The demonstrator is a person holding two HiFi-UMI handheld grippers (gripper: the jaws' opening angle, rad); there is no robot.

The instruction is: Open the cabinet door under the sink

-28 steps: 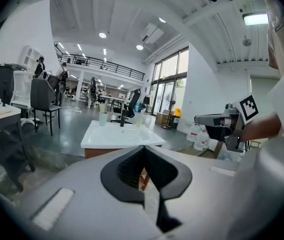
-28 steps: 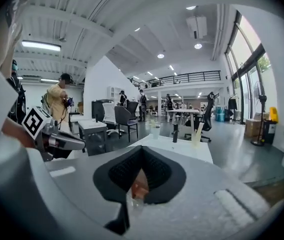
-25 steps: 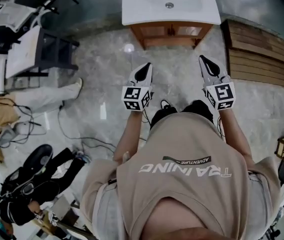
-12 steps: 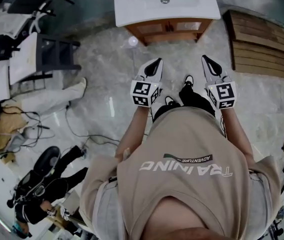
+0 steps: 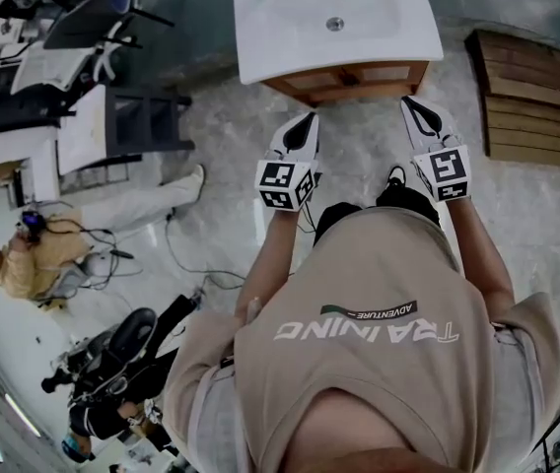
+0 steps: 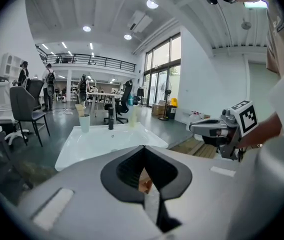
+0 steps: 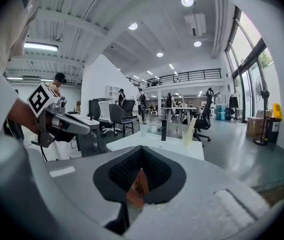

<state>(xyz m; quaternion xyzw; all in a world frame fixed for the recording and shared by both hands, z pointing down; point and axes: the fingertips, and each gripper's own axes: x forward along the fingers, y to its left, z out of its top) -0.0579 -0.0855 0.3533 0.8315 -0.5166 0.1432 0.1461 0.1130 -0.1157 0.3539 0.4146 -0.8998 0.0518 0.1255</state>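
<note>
A white sink (image 5: 290, 28) tops a low wooden cabinet (image 5: 344, 78) at the top of the head view. Only the upper strip of the cabinet front shows there. My left gripper (image 5: 309, 118) is held out in front of the cabinet's left part, jaws shut and empty. My right gripper (image 5: 410, 102) points at the cabinet's right part, its jaws also closed on nothing. In the left gripper view the shut gripper (image 6: 143, 148) sits below the sink (image 6: 97, 141), with orange wood behind the jaws. The right gripper (image 7: 141, 147) shows the same wood.
A wooden slat platform (image 5: 536, 97) lies on the floor right of the cabinet. Black chairs and desks (image 5: 142, 116) stand to the left. A person (image 5: 34, 259) sits on the floor among cables (image 5: 191, 264). A cup (image 6: 84, 122) and faucet (image 6: 111, 119) stand on the sink.
Both grippers have moved forward toward the cabinet, and the sink now sits closer and larger in the head view. Both stay shut.
</note>
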